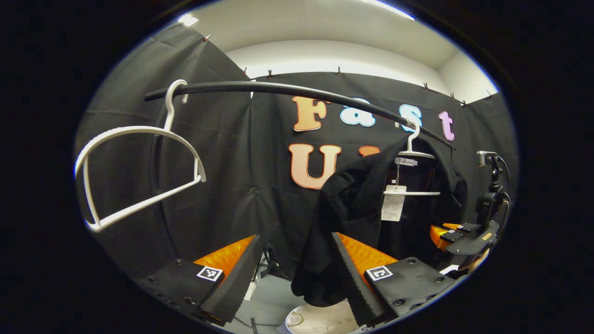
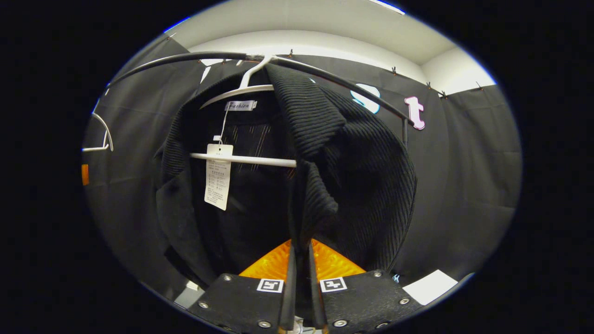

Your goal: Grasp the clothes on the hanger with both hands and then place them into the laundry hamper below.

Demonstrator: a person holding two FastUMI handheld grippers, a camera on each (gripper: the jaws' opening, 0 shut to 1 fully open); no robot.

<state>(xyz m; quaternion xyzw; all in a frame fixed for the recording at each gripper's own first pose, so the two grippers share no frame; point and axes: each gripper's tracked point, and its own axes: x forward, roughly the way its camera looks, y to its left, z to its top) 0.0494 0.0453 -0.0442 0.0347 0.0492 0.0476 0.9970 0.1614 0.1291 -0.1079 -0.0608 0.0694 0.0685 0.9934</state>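
Black ribbed garment (image 2: 352, 153) hung on a white hanger (image 2: 241, 160) from the black rail (image 1: 278, 88), laundry hamper (image 1: 320, 320) seen below it, right tool (image 2: 299, 278) closed on the garment's front edge, left tool (image 1: 292, 273) held wide, paper tag (image 2: 218, 176) hung inside the collar.

From the right gripper view I read one word, "Fashion", in script on the small woven neck label (image 2: 240, 105) sewn inside the collar of the black garment (image 2: 352, 167). Below it a white paper hang tag (image 2: 218, 176) dangles on a string, covered in fine print too small for me to make out. In the left gripper view the same neck label (image 1: 405, 161) and hang tag (image 1: 393, 203) appear, both illegible to me.
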